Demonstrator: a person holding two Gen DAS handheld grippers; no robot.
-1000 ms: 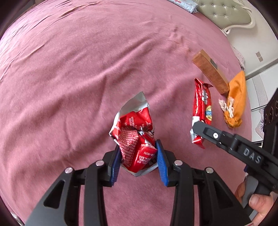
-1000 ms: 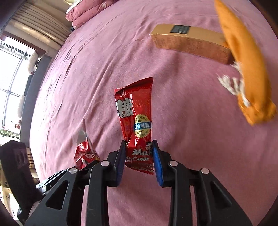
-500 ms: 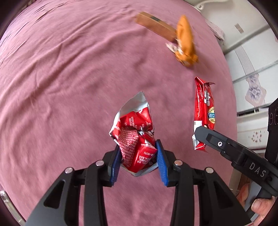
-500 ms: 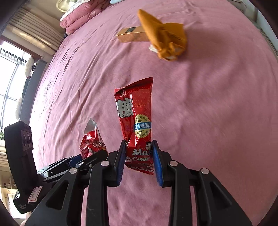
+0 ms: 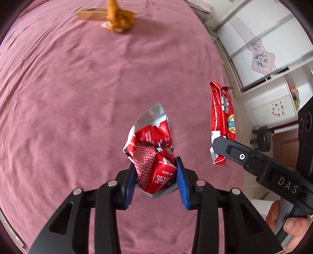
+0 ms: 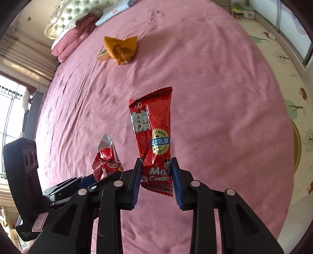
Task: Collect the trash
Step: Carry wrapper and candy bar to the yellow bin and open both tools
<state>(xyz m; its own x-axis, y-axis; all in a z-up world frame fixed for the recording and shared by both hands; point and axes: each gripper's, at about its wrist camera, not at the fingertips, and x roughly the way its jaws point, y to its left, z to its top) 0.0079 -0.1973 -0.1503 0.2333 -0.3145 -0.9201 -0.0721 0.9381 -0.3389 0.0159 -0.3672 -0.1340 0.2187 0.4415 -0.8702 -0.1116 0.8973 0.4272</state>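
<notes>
a wide stretch of pink bedspread (image 5: pixel 82 93) lies bare around both wrappers, with only an orange pouch (image 6: pixel 122 47) and a tan box (image 5: pixel 91 14) touching each other far up the bed, well apart from the grippers. the left gripper (image 5: pixel 156 175) is clamped on a crumpled red-and-silver wrapper (image 5: pixel 152 152), held off the cloth; the right gripper (image 6: pixel 156 175) is closed on a red milk candy wrapper (image 6: pixel 154 134), standing upright – the two are held side by side. pillows (image 6: pixel 72 41) are seen at the headboard, a wardrobe (image 5: pixel 260 58) beside the bed.
</notes>
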